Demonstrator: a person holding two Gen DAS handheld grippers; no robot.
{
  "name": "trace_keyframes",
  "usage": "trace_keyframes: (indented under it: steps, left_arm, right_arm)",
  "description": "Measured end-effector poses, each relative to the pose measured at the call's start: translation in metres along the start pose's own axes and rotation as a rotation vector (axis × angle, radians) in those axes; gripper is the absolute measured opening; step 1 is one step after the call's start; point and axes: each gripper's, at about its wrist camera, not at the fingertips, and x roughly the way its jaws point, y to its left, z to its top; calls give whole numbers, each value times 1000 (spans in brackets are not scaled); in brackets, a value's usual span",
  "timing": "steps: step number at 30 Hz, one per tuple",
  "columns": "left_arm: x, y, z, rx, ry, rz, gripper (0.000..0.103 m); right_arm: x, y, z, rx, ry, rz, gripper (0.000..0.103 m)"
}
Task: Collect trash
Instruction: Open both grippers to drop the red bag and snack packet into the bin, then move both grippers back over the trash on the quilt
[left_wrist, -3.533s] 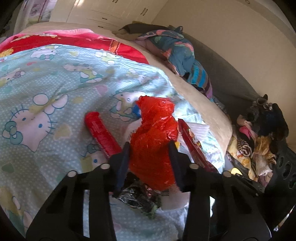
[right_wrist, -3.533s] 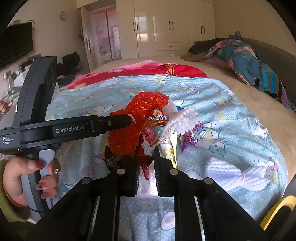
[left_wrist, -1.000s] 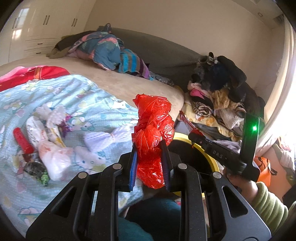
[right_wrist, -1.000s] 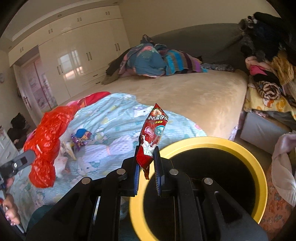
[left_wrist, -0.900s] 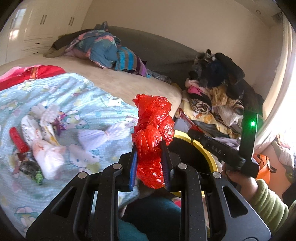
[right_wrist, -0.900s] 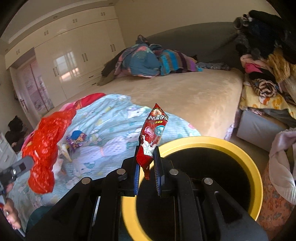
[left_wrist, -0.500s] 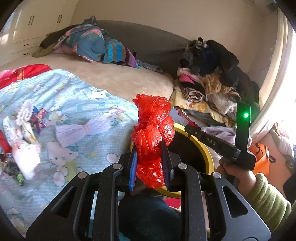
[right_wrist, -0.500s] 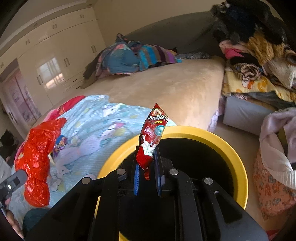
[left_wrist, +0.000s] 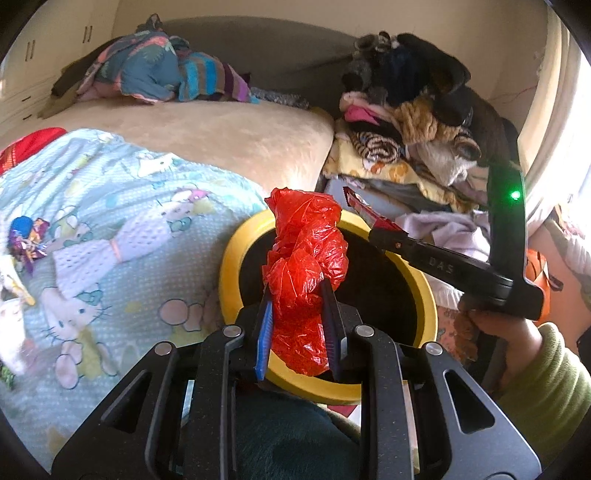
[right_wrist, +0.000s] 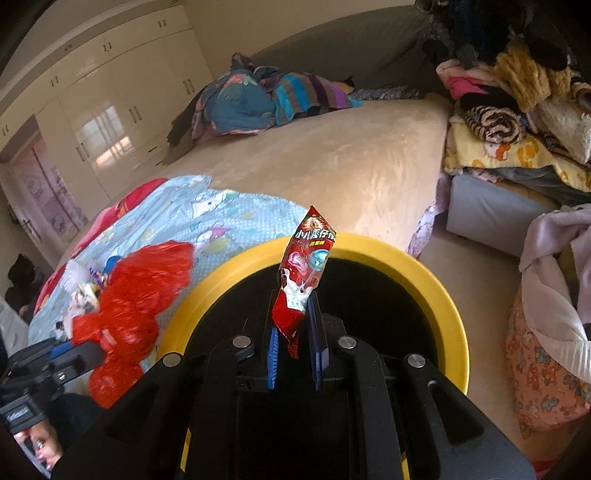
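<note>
**Both claws loaded above the yellow bin**

The left gripper (left_wrist: 298, 291) clamps a crumpled red plastic bag (left_wrist: 304, 254) over the near rim of the yellow bin (left_wrist: 231, 251). The right gripper (right_wrist: 293, 306) pinches a red snack wrapper (right_wrist: 304, 273) above the bin's dark opening. More litter (left_wrist: 27, 236) lies far left on the cartoon-print blanket (left_wrist: 122, 192)

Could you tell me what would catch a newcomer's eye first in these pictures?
The crumpled red bag clamped in the left claw, hanging over the yellow-rimmed bin beside the bed. Next, the red snack wrapper upright in the right claw, above the same bin's black opening.
</note>
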Motion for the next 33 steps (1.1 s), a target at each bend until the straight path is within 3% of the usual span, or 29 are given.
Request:
trace_keyframes:
  steps: [3, 5, 6, 7, 10, 16, 26, 33]
  left_arm:
    - [8, 1, 1, -11, 10, -12, 24]
    - [8, 2, 1, -15, 0, -8, 53]
    - [7, 3, 0, -21, -8, -14, 56]
    - [5, 6, -1, -30, -15, -13, 61]
    - [-1, 11, -1, -53, -33, 8, 74]
    - [-26, 26, -1, -98, -103, 52, 90]
    - [-68, 57, 0, -187, -203, 141, 92]
    - [-93, 69, -4, -196, -256, 200, 92]
  right_arm:
    - [5, -1, -5, -26, 30, -12, 21]
    - [5, -3, -4, -17, 30, -40, 38]
    - [5, -3, -4, -10, 27, -43, 51]
    - [4, -2, -4, -10, 20, -42, 55]
    - [4, 4, -3, -23, 9, -69, 59]
    - [0, 22, 2, -46, -38, -60, 67]
    - [-8, 51, 9, -65, -87, -33, 71]
    - [-13, 72, 10, -86, -102, 4, 72]
